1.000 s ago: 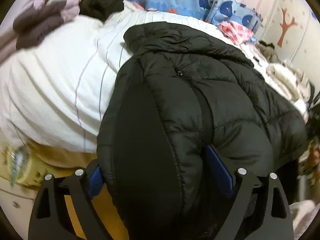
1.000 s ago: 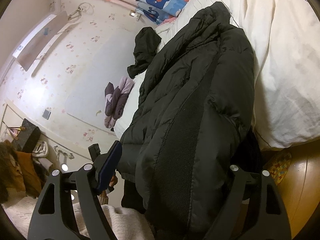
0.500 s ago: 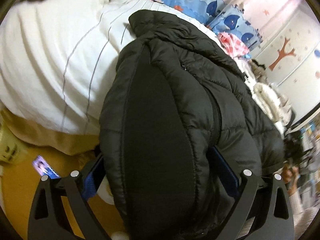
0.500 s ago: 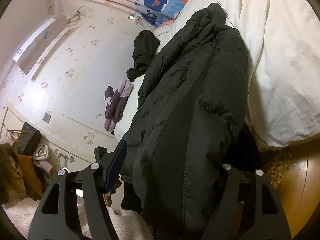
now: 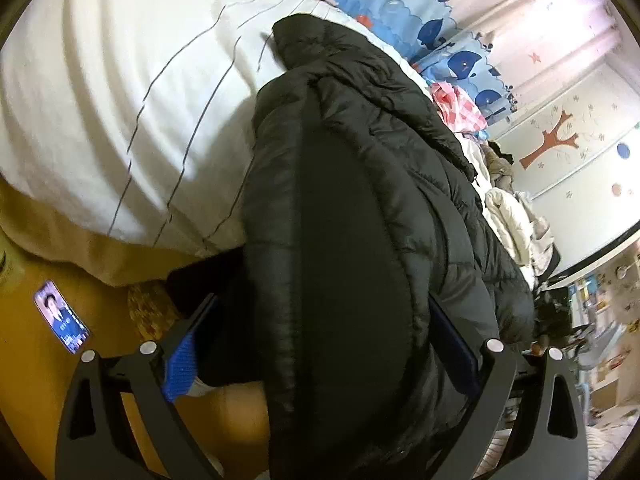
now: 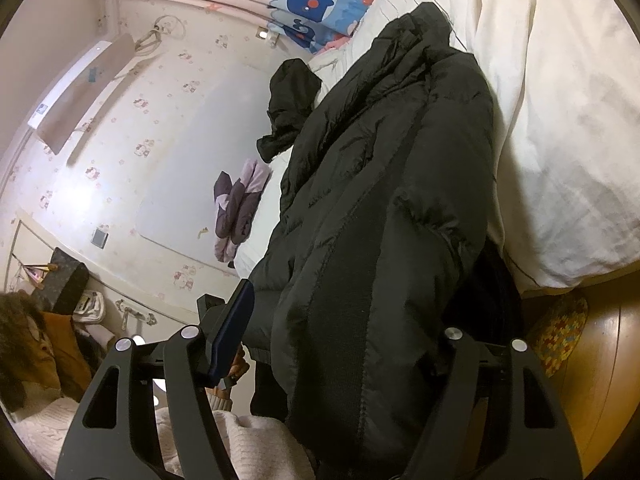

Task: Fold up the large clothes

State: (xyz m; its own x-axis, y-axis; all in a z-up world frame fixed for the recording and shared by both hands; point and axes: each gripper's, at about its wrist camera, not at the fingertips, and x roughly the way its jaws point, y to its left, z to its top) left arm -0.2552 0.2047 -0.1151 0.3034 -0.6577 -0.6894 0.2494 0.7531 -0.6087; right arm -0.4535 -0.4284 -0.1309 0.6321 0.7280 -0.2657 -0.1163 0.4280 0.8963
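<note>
A black puffer jacket lies lengthwise on the white duvet, its lower end hanging over the bed's edge toward me. My left gripper straddles that end with jaws wide. Its left blue pad stands clear of the cloth and its right pad is against the fabric. In the right wrist view the jacket also fills the gap of my right gripper. Its left pad sits just beside the hem, and the jacket covers the right finger's pad.
A phone lies on the wooden floor below the bed. Whale-print pillows and a clothes pile line the far side. A black garment and a purple one rest on the bed. A person in a cream sweater sits at lower left.
The left gripper dipped and rolled, bringing the floor and phone into view, and its jaws spread slightly. The right gripper's left finger moved inward toward the jacket; that hand stayed put.
</note>
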